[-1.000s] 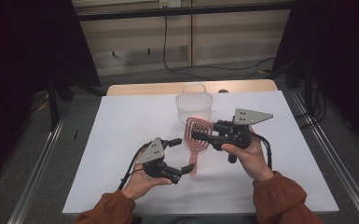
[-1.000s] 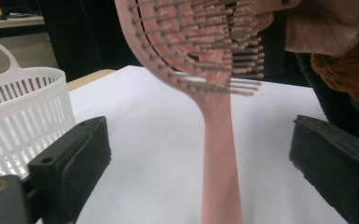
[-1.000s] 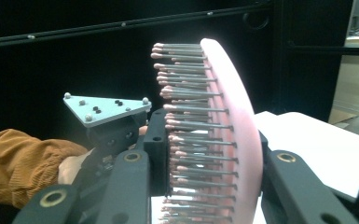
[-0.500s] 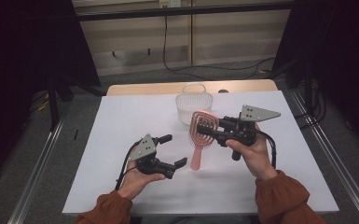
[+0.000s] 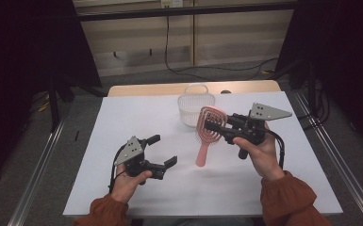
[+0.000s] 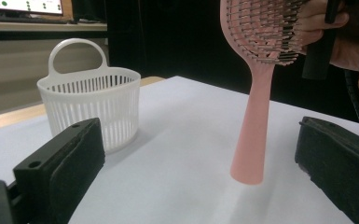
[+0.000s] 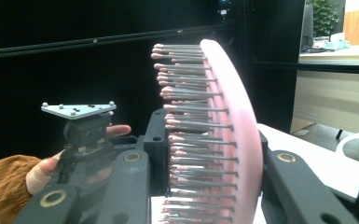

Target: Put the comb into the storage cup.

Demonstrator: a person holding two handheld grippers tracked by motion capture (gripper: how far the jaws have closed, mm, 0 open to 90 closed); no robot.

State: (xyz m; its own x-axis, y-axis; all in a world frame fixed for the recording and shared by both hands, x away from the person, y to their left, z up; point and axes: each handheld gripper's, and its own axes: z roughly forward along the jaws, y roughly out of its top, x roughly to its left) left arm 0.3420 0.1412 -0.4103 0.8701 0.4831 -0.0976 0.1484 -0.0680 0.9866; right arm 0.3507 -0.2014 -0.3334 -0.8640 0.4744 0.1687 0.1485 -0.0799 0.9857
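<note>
A pink hairbrush (image 5: 210,121) hangs with its handle (image 5: 201,156) pointing down at the white table (image 5: 122,117). My right gripper (image 5: 213,125) is shut on the brush's head. In the right gripper view the jaws of the right gripper (image 7: 214,186) press the bristle side and the smooth back of the hairbrush (image 7: 235,140). My left gripper (image 5: 163,149) stands open with nothing in it, left of the handle. In the left gripper view the hairbrush (image 6: 256,116) hangs ahead between the wide jaws of the left gripper (image 6: 200,186). Its handle end is just above the table.
A white slatted basket (image 5: 195,109) with a loop handle stands at the back middle of the table, just behind the brush. The same basket (image 6: 91,105) is ahead on the left in the left gripper view. Metal rails (image 5: 37,174) run along both table sides.
My left gripper has drawn away to the left from the brush handle, open. The right gripper has shifted slightly right and has kept its grip on the brush head.
</note>
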